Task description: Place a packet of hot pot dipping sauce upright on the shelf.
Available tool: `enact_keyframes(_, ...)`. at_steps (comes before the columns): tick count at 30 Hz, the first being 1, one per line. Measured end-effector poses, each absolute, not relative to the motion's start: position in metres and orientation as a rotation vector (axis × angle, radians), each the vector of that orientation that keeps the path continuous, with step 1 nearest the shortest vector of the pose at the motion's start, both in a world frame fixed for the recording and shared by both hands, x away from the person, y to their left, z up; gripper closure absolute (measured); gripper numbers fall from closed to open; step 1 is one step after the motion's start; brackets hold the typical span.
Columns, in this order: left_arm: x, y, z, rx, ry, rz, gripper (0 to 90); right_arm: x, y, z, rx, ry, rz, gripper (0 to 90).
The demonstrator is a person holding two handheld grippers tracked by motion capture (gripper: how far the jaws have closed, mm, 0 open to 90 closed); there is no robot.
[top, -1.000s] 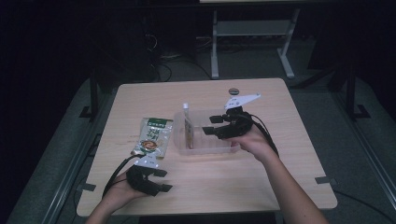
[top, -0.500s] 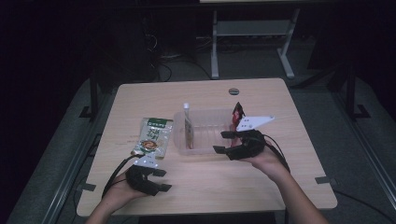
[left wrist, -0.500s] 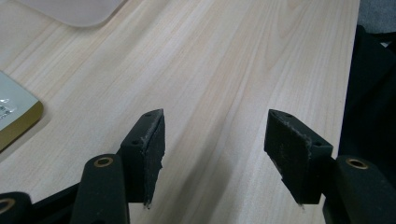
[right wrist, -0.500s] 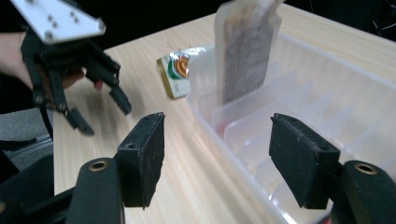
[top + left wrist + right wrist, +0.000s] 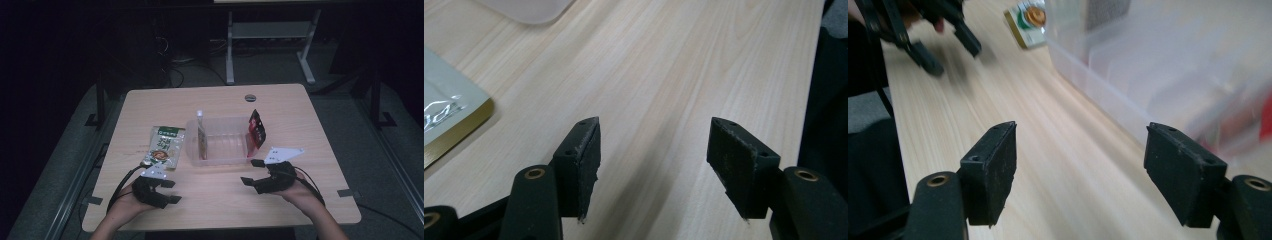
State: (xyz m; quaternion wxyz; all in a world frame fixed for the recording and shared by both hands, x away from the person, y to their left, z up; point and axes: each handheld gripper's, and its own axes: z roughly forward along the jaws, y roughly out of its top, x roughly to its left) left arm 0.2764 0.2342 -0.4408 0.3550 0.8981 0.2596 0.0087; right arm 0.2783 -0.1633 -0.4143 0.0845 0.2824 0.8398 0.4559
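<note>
**Green packet sat off to the left of the left gripper's jaw line**

Left gripper [image 5: 171,191] was released: jaws apart, nothing between them, low over the table [image 5: 300,110]. The green packet [image 5: 165,146] lay flat just ahead of that hand. In the left gripper view it showed at the left edge [image 5: 449,120], so it was off to the left of where the jaws aimed, close but not touching. Its long axis ran away from the person and leaned slightly. My read is that the jaws needed to swing left and take a short edge or the near corner.

The left hand was clearly the nearer one. Right gripper [image 5: 251,172] sat well apart from the packet, near the front right corner of the clear bin [image 5: 220,159]. Its jaws had just been opening, with nothing between them. In its own view the bin wall [image 5: 1148,75] lay ahead and to its right.

The bin held a red packet [image 5: 257,129] leaning at the right end and a brown upright packet [image 5: 201,142] at the left end. The green one looked to be the last one outside.

Labels: the green packet had a white band of print and a round food picture, too small to read. Nothing was readable on the red or brown packets either.
</note>
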Motion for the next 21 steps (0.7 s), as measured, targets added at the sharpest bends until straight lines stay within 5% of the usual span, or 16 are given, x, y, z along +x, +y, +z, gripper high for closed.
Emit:
enact_keyframes(13, 0.285, 0.242, -0.433, 2.297, 0.754, 0.099, 40.0, 0.259, -0.195, -0.435, 0.965, 2.487, 1.297, 23.3)
enact_keyframes(21, 0.309, 0.252, -0.422, 2.245, 0.834, 0.186, 59.0, 0.261, -0.193, -0.439, 0.973, 2.495, 1.241, 23.1)
